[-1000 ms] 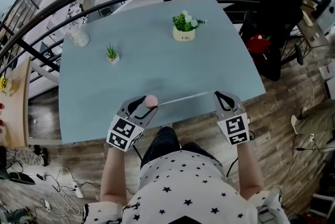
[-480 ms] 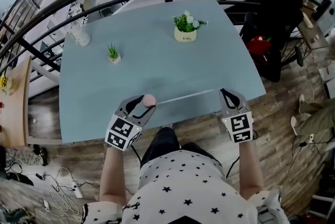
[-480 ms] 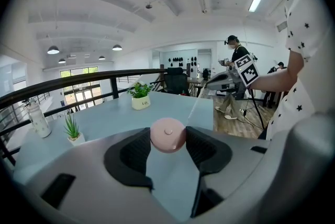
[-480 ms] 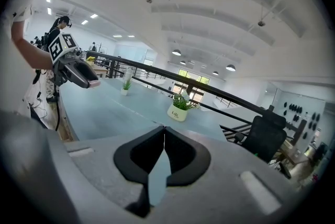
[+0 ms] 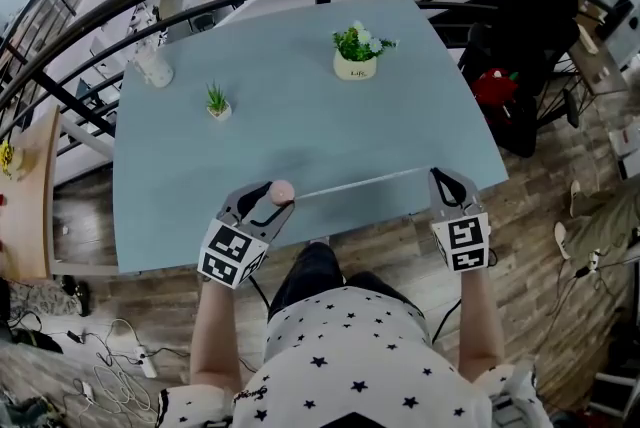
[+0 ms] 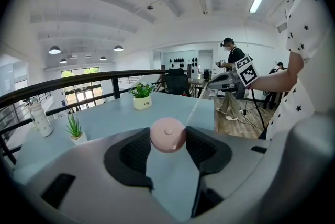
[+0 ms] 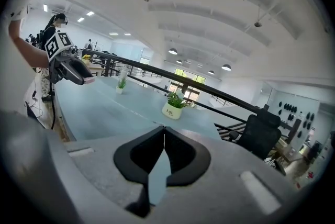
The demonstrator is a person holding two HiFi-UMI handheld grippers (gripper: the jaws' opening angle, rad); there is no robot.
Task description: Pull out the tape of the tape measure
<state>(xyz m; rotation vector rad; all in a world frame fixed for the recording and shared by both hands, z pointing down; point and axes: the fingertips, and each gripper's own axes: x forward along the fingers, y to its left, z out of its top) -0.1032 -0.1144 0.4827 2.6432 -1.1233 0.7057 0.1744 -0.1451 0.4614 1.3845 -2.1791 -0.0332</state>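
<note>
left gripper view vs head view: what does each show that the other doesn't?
Left gripper view only: ceiling lamps, and the jaws seen close, pressing both sides of the pink tape measure. Head view only: floor cables, the marker cube on the left hand-held gripper. Both: the tape stretched to the right hand-held gripper, the flower pot, the small plant, the table.

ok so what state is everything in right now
left claw, shut on tape measure
tape measure, held, partly pulled out
tape, stretched straight between the two claws
right claw, shut on tape
big plant, upright on the table
small plant, upright
bottle, upright near the far left corner
</note>
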